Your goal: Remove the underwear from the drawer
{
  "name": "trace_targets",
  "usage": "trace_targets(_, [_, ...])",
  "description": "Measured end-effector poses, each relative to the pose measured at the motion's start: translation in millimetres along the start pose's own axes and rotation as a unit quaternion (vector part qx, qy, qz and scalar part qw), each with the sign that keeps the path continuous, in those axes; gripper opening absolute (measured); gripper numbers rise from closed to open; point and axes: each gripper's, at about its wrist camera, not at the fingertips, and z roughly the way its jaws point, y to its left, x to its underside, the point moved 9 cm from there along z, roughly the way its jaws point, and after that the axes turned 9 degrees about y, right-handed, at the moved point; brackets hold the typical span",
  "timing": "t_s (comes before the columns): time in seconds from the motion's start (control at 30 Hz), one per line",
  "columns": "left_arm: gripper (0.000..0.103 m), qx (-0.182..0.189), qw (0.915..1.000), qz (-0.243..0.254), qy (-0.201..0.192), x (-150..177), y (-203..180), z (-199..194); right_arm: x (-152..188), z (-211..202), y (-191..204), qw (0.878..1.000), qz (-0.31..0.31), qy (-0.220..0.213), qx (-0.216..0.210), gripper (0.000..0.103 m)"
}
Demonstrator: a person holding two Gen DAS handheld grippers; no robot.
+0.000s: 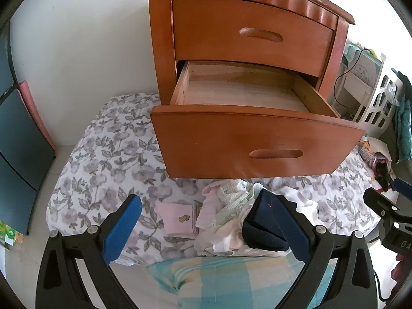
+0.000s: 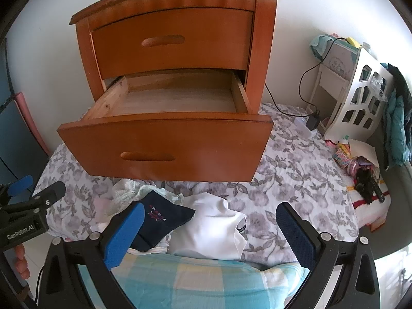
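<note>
Underwear lies heaped below the bare drawer; both tools gape; pink piece left-view only.

"GenRobot.AI" on left claw body (white lettering)

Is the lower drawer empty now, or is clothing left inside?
Empty as far as visible: the lower drawer is pulled out, showing bare wood; its front edge hides a strip. The clothes lie on the bed.
</note>
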Motion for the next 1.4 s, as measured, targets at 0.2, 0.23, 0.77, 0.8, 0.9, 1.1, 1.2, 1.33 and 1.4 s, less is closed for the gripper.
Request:
trace_targets(0.2, [0.101,-0.001,1.0000,-0.002,0.003,-0.3,1.2,4.5,0.2,4.6,0.0,1.000,-0.001,0.005,0.001,0.103])
trace_targets(0.23, [0.101,-0.002,1.0000,-0.001,0.004,-0.2,1.4,5.3,0.1,5.3,0.0,1.000,-0.001,0.006,0.001,0.103])
trace_targets(0.77, [0.101,-0.012,0.9999,0.002,0.008,0.7,4.6,12.4,0.6,12.4,-3.3,1.000,0.003,0.011,0.004,0.103])
trace_targets(0.8, [0.101,-0.013,0.9999,0.002,0.008,0.7,4.9,12.5,0.2,12.7,-3.8,1.000,0.003,0.011,0.004,0.103])
trace_targets(0.9, [0.101,-0.018,0.9998,0.004,0.007,0.5,5.0,13.1,-0.2,13.1,-4.4,1.000,0.004,0.011,0.004,0.103])
trace_targets(1.1, [0.101,-0.034,0.9994,0.011,0.000,-0.9,5.5,12.5,-0.7,13.4,-5.2,1.000,0.004,0.012,0.004,0.103])
trace_targets(1.2, [0.101,-0.035,0.9993,0.010,-0.001,-1.9,5.8,12.6,-0.8,13.6,-5.4,1.000,0.004,0.011,0.005,0.103])
trace_targets(1.33, [0.101,-0.039,0.9992,0.008,-0.007,-3.5,6.5,11.1,-1.5,14.3,-6.5,1.000,0.004,0.012,0.005,0.103])
trace_targets(1.4, [0.101,-0.039,0.9992,0.007,-0.009,-4.0,6.7,10.5,-1.5,14.3,-6.3,1.000,0.003,0.012,0.005,0.103])
